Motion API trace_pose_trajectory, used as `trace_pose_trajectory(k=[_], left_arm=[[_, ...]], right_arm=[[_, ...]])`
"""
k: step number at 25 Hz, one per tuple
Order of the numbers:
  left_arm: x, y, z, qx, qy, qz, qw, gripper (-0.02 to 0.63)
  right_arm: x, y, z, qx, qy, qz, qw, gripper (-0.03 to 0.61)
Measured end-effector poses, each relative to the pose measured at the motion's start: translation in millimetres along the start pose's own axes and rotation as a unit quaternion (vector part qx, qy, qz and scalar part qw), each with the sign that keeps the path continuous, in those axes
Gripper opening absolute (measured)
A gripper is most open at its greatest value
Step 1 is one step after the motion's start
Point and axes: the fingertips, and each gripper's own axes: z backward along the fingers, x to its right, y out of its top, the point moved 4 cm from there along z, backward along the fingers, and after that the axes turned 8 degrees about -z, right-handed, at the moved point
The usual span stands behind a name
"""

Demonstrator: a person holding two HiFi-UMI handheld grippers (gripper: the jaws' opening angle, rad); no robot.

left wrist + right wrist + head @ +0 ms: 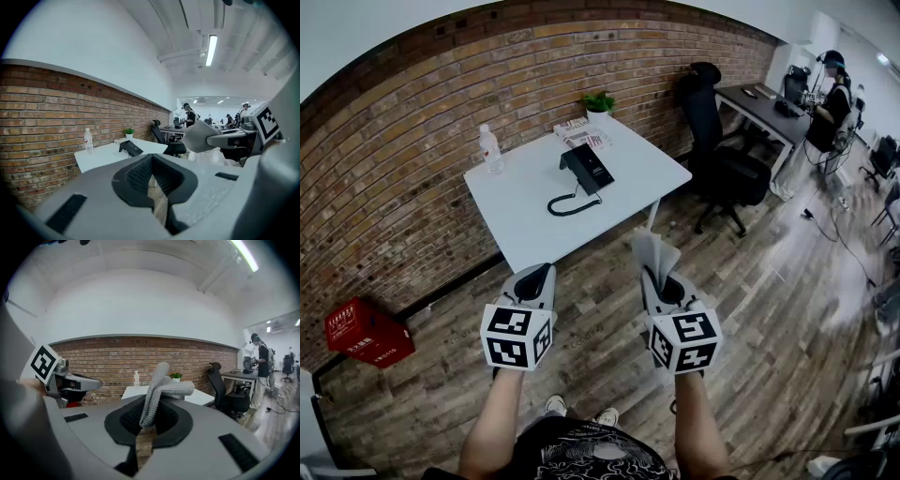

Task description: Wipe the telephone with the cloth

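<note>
The telephone point(587, 169) lies on the table point(530, 230), near a bottle point(490, 148) and well ahead of both grippers. The cloth point(654, 255) sticks up from the right gripper point(657, 277), pinched between its jaws. The left gripper point(534, 279) is closed on nothing.

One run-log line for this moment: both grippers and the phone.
right gripper: shut on cloth | left gripper: shut, empty | telephone: on table, neither gripper touching
</note>
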Motion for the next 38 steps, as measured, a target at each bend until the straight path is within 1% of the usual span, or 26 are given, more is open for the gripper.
trace_pose_trajectory(k=[9,17,25,33,38], left_arm=[[37.0,-0.2,-17.1,-0.011,0.007,0.0,0.9999,0.006],[34.6,0.6,-47.8,-0.016,0.014,-0.003,0.9998,0.006],[-13.1,3.6,-116.3,-0.015,0.012,0.008,0.9998,0.006],[-85.0,13.4,-192.2,-0.027,0.001,0.024,0.9993,0.006],[-123.7,17.9,-231.1,-0.03,-0.007,0.027,0.9992,0.006]], right_arm=[[34.3,-6.8,11.8,-0.003,0.017,-0.001,1.0,0.011],[58.4,-6.2,-11.9,-0.005,0.025,-0.006,1.0,0.011],[78.9,0.9,-87.0,-0.023,0.02,0.002,1.0,0.011],[88.9,26.3,-184.4,-0.05,0.012,0.005,0.999,0.011],[89.3,42.6,-237.6,-0.06,0.009,0.015,0.998,0.011]])
